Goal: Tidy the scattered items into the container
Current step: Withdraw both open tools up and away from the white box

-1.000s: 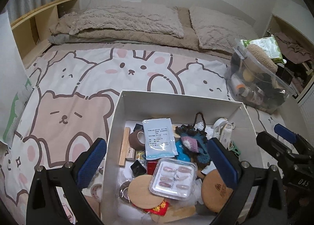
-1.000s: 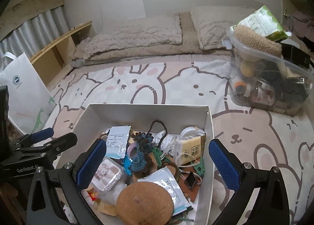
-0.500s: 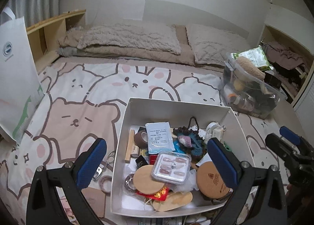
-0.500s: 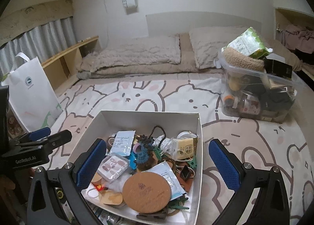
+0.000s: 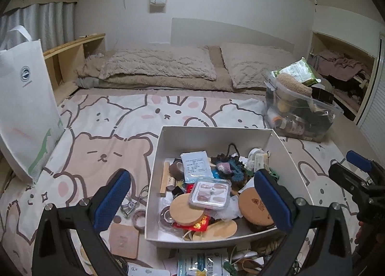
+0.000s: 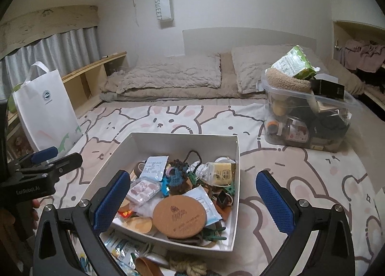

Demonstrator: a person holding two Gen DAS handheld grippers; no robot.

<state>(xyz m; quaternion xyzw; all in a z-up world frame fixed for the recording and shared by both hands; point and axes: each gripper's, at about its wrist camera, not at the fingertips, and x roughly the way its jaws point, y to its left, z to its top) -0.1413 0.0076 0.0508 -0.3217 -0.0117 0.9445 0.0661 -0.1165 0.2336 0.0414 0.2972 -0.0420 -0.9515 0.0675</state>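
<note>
Left wrist: left gripper (image 5: 192, 194) wide open, empty, above white cardboard box (image 5: 214, 131) w/ round cork coasters (image 5: 255, 206), clear nail case (image 5: 210, 193). Between picks, I judge; next needs reach to square tan coaster (image 5: 124, 240), left of box.

Right wrist: right gripper (image 6: 192, 194) wide open, empty, over box; blue-printed packet (image 6: 120, 246) in front.

On the bed (image 5: 101, 131), near its front edge, the container (image 5: 216, 136); inside it, a nail case (image 5: 209, 194) atop a round coaster (image 5: 182, 211), a second coaster (image 5: 255, 206) to the right, a sachet (image 5: 196, 165) behind; left of the container, on the cover, a tape roll (image 5: 139, 219) and a square pad (image 5: 124, 241); far left, a bag (image 5: 26, 107); behind and right, a clear bin (image 5: 300, 117); at the head, pillows (image 5: 158, 64).
</note>
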